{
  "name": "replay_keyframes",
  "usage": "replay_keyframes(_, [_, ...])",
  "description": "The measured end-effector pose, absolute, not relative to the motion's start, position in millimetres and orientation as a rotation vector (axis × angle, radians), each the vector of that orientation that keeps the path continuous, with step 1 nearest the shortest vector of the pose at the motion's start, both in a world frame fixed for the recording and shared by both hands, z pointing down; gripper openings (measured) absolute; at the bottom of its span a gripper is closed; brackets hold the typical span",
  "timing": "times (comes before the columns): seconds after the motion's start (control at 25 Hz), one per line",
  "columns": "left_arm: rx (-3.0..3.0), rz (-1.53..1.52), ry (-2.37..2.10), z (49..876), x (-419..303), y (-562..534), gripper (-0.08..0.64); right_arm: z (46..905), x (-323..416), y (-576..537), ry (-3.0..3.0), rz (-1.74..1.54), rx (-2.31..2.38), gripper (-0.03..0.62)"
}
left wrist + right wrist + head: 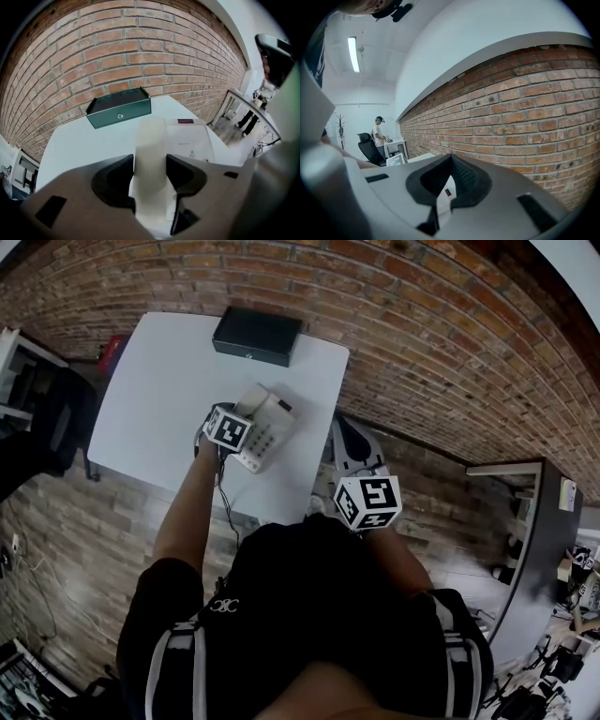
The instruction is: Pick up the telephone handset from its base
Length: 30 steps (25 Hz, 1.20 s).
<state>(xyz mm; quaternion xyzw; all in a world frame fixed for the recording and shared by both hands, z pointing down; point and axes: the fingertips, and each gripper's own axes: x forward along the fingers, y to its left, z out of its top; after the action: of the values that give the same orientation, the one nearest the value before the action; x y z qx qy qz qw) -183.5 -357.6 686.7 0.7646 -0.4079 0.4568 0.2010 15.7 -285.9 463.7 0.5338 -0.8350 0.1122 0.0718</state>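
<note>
Straddling the telephone handset (150,145), which lies on its base (194,140) on the white tabletop (84,145), the left gripper (150,176) holds its jaws wide, not pinching. Closing off-centre could tip the handset or drag the base up. The right gripper (449,159) keeps its jaws together, empty.

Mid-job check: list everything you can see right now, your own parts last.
White rectangular table: one, white, centre.
Red brick wall: one, red-brown, behind table.
Dark rectangular box: one, dark green, table's far edge.
White telephone base: one, white, table's near side.
White telephone handset: one, white, on base's left side.
Left gripper: one, grey, open, straddling handset.
Right gripper: one, grey, shut, empty, right of table.
</note>
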Motion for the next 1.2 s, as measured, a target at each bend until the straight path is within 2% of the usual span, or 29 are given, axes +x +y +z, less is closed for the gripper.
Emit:
replay_keyframes(0.72, [2.128, 1.317, -1.069, 695, -182, -358, 0.212, 463, 17, -278, -2.532, 0.356, 1.566, -0.003])
replay_keyframes(0.96, [2.177, 1.317, -1.162, 683, -184, -353, 0.212, 461, 18, -279, -2.546, 0.357, 1.559, -0.003])
replay_keyframes(1.2, [2.217, 1.194, -1.328, 654, -192, -355, 0.212, 462, 11, -283, -2.584, 0.371, 1.520, -0.003])
